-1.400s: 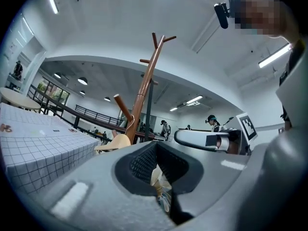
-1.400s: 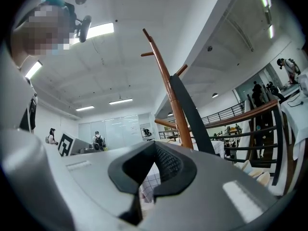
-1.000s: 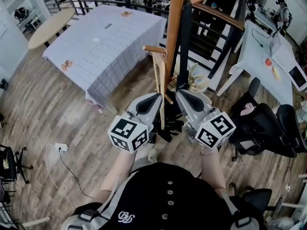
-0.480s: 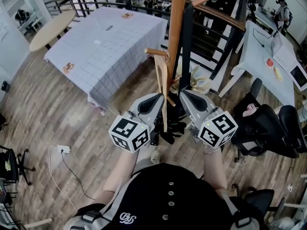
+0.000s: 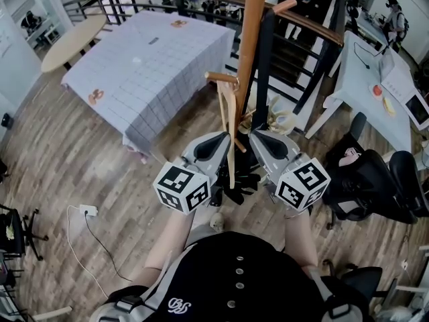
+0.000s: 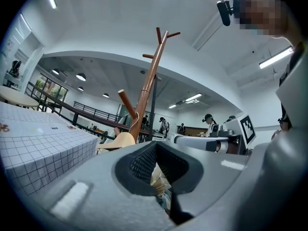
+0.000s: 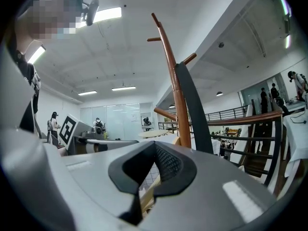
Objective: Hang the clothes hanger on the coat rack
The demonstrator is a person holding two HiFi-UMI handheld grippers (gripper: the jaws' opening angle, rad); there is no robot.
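Observation:
The wooden coat rack [image 5: 248,39] stands straight ahead of me. A pale wooden clothes hanger [image 5: 230,123] hangs by its hook from a short peg [image 5: 221,78] on the rack's left side, and its lower end drops between my two grippers. My left gripper [image 5: 224,139] sits just left of the hanger with its jaws shut and nothing held. My right gripper [image 5: 253,137] is just right of it, jaws together. In the right gripper view a strip of the hanger [image 7: 149,191] shows through the hollow of the jaws. I cannot tell whether the pads press on it.
A dark strap [image 5: 263,59] hangs down the rack's right side. A table with a checked cloth [image 5: 154,59] stands at the left, and a stair railing [image 5: 301,19] runs behind it. A white desk [image 5: 362,72] and a black office chair [image 5: 375,180] are at the right.

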